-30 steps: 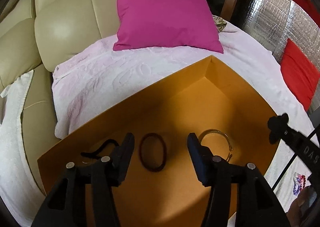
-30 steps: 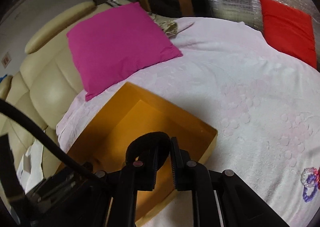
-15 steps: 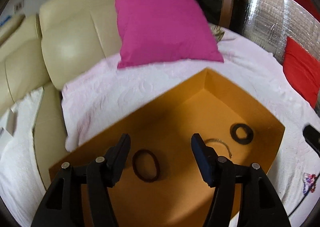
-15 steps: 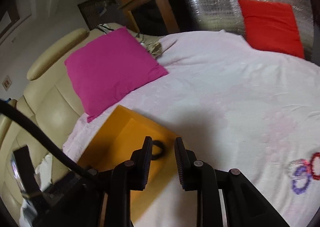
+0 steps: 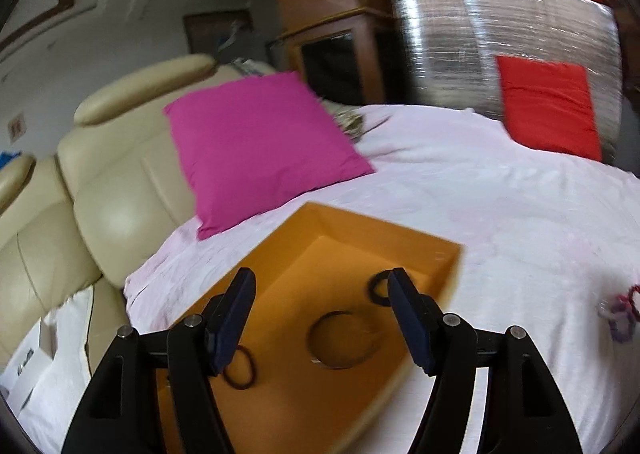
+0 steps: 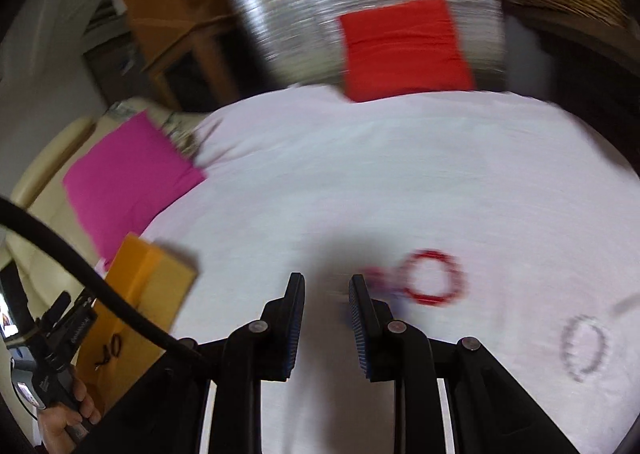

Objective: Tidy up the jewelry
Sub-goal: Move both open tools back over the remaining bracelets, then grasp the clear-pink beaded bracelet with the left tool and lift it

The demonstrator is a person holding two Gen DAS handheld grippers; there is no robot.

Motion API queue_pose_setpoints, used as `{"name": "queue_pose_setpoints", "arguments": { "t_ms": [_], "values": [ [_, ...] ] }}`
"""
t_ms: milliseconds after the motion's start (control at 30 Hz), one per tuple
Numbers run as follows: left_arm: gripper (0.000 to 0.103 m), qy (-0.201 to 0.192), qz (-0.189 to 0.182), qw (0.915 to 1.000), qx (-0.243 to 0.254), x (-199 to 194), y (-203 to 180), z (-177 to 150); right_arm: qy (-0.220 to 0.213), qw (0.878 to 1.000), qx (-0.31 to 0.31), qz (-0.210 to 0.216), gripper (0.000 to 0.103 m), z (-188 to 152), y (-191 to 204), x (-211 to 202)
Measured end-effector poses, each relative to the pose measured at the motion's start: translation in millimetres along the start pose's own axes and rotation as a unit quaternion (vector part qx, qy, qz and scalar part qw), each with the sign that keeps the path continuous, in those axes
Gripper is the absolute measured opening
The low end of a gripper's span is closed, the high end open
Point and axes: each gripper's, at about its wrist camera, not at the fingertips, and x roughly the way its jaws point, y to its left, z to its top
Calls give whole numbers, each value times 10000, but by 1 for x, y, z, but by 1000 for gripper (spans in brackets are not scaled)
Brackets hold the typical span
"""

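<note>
An orange box [image 5: 404, 242] lies on the pink-white bedspread. In it lie a thick black ring [image 5: 377, 287], a thin metal bangle [image 5: 340, 340] and a dark hair tie [image 5: 240, 368]. My left gripper [image 5: 320, 294] hangs open and empty over the box. In the right wrist view my right gripper [image 6: 326, 286] is open and empty over the bedspread. A red bead bracelet [image 6: 430, 277] lies just right of its tips, a purple one [image 6: 378, 282] touches the right finger's edge, and a grey bead bracelet [image 6: 584, 346] lies farther right. The box [image 6: 148, 274] shows at left.
A magenta cushion [image 5: 256, 145] leans on the cream sofa back [image 5: 116, 189] behind the box. A red cushion [image 5: 548, 105] stands against a silver foil panel [image 5: 472, 41] at the far right. The bead bracelets [image 5: 620, 310] show at the left view's right edge.
My right gripper let the black ring drop into the box, opened, and swung right to the bead bracelets. My left gripper lifted and drew back from the box.
</note>
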Motion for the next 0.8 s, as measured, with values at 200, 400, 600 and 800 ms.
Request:
{"name": "queue_pose_setpoints", "arguments": {
  "t_ms": [200,400,600,800],
  "values": [
    [70,-137,-440,9982,382,-16,-47,-4,-205,9951,945,-188,25,-13,-83,-24],
    [70,-167,-876,9910,1001,-26,-98,-13,-132,9887,1475,-227,25,-20,-133,-31],
    [71,70,-1415,9797,1417,-26,-137,-21,-130,9807,1911,-395,25,-21,-181,-53],
    [71,394,-2088,9650,1536,-24,-171,-28,-25,9702,2350,-596,25,-25,-220,-69]
  ]
}}
